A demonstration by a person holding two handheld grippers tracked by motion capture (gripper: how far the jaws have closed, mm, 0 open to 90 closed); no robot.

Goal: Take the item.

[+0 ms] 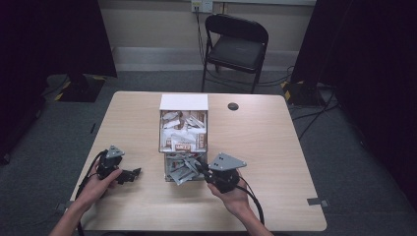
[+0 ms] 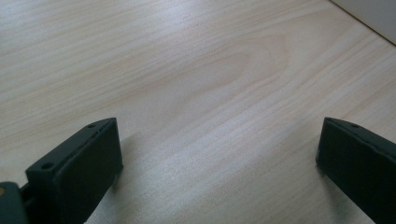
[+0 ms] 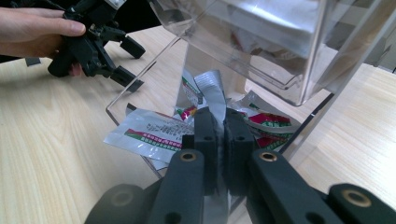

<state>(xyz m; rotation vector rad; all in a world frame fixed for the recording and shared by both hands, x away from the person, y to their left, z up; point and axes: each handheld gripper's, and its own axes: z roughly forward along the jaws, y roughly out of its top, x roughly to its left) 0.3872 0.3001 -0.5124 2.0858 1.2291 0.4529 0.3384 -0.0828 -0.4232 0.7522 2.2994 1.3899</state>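
Note:
A clear plastic dispenser box (image 1: 184, 132) stands mid-table, filled with small packets. Several silver packets with red and green print (image 1: 181, 171) lie in its lower tray. My right gripper (image 1: 201, 168) reaches into that tray from the right; in the right gripper view its jaws (image 3: 221, 123) are shut on a silver packet (image 3: 212, 91) that stands up between them. My left gripper (image 1: 132, 175) rests on the table left of the box, held in a hand, jaws wide open over bare wood (image 2: 219, 135) with nothing between them. It also appears in the right gripper view (image 3: 126, 63).
A white lid or card (image 1: 184, 102) caps the back of the box. A small black disc (image 1: 233, 106) lies on the wooden table (image 1: 265, 142) at the back right. A black folding chair (image 1: 236, 46) stands beyond the table's far edge.

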